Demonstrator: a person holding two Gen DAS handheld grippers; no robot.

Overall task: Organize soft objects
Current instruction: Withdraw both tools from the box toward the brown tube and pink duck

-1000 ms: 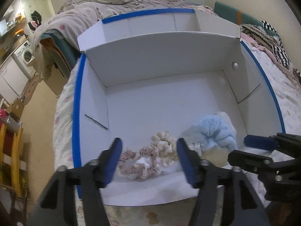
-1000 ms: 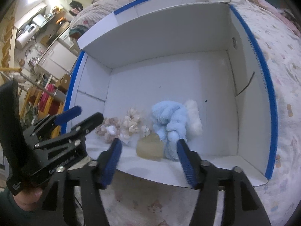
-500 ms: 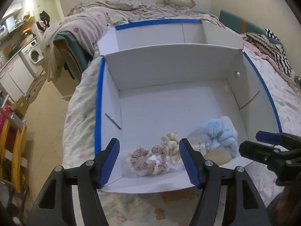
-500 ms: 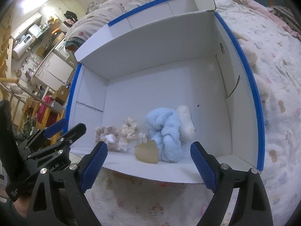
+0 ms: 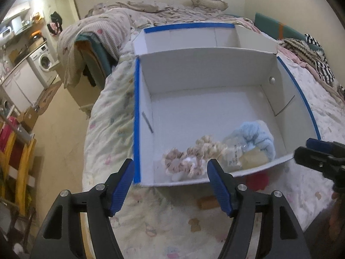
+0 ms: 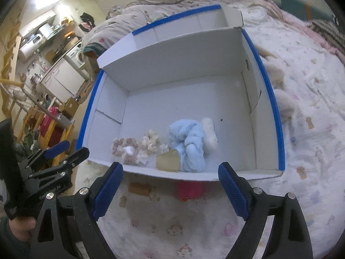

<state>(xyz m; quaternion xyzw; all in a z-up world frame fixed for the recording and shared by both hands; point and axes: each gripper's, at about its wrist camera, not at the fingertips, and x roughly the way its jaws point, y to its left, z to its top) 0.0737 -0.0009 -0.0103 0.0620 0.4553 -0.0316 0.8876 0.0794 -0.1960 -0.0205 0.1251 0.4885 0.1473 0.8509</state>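
Both tongs, left (image 5: 170, 185) and right (image 6: 170, 191), gape empty. The fluffy blue knotted plush (image 6: 189, 144) (probably feather-light) will squash; pinch its knot.

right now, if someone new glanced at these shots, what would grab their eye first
The big white box with blue-taped edges on the bed, with a fluffy light-blue bundle and pink and cream scrunchies lined up along its near wall. Both grippers, left and right, hover open in front of it.
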